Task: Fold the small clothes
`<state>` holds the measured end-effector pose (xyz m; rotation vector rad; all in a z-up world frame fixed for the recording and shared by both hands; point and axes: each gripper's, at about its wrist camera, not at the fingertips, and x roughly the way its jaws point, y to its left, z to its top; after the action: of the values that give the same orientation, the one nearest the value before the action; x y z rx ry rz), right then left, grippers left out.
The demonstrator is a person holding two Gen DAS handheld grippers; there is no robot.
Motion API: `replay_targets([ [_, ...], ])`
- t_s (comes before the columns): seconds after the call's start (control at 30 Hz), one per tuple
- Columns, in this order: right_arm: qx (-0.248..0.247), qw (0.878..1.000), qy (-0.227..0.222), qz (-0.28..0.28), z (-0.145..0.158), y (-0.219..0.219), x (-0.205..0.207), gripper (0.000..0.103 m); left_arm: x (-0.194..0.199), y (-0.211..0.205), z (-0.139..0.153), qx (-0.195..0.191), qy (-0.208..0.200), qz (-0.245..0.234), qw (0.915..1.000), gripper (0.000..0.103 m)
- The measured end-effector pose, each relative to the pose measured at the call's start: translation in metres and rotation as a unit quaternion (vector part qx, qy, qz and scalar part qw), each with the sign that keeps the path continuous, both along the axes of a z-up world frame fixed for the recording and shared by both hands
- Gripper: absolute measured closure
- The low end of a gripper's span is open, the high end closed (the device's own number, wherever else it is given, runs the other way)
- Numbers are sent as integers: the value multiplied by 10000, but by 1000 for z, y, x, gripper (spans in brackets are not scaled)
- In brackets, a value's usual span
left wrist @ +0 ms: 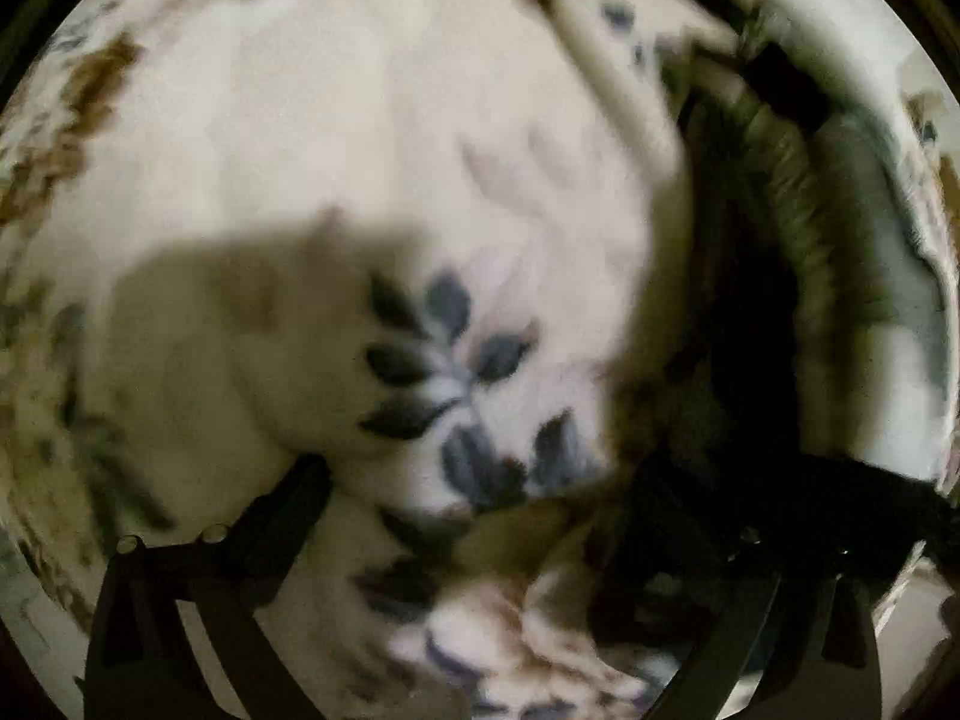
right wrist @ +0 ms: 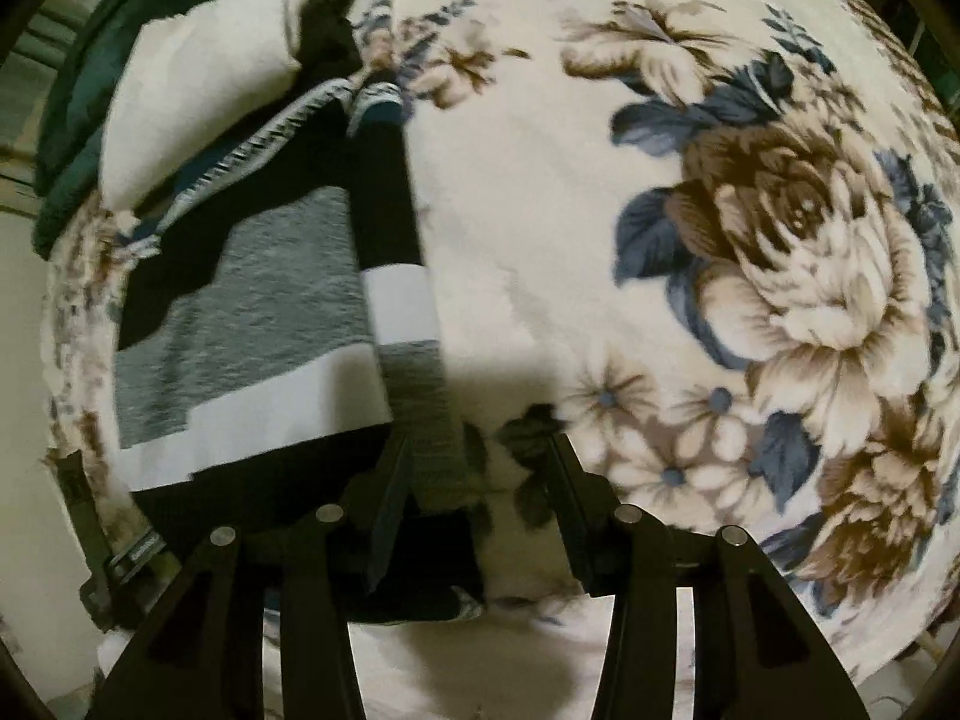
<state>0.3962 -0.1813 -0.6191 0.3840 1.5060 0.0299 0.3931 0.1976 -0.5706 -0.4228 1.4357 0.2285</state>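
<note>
Right wrist view looks down on a flowered blanket (right wrist: 540, 252) where a folded garment (right wrist: 252, 324), banded in black, grey and white, lies at the left, with a long sleeve or strip (right wrist: 408, 312) of the same bands running along its right edge toward the camera. The right tool (right wrist: 474, 480) stands with its fingers partly apart; the grey end of that strip lies between them, beside the left finger, and I cannot tell whether the pads press on it. In the left wrist view, heavily blurred, the left tool (left wrist: 480, 480) has its fingers spread wide with only blanket between them, while a dark garment (left wrist: 738, 360) with a ribbed greenish edge lies off to the right, just beside the right finger. The risk I judge is that the strip slips out when lifted, since only its end sits in the gap, or that a finger catches the fluffy blanket and drags it up with the cloth, spoiling the fold already made. A white pillow (right wrist: 198, 90) and a dark green cover (right wrist: 78, 120) crowd the far left, leaving little room there; the open flowered area to the right is free
</note>
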Motion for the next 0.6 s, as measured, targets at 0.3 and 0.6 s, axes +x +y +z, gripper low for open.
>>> replay_targets([
  [0.3, 1132, 9917, 186, -572, -13, -19, -13, 55, 10, -28, 55, -263, -879, -182, 9956, 1],
  [0.6, 1913, 9804, 321, -353, -24, -10, -31, 94, 12, -61, 46, -649, -1061, -860, 9885, 88],
])
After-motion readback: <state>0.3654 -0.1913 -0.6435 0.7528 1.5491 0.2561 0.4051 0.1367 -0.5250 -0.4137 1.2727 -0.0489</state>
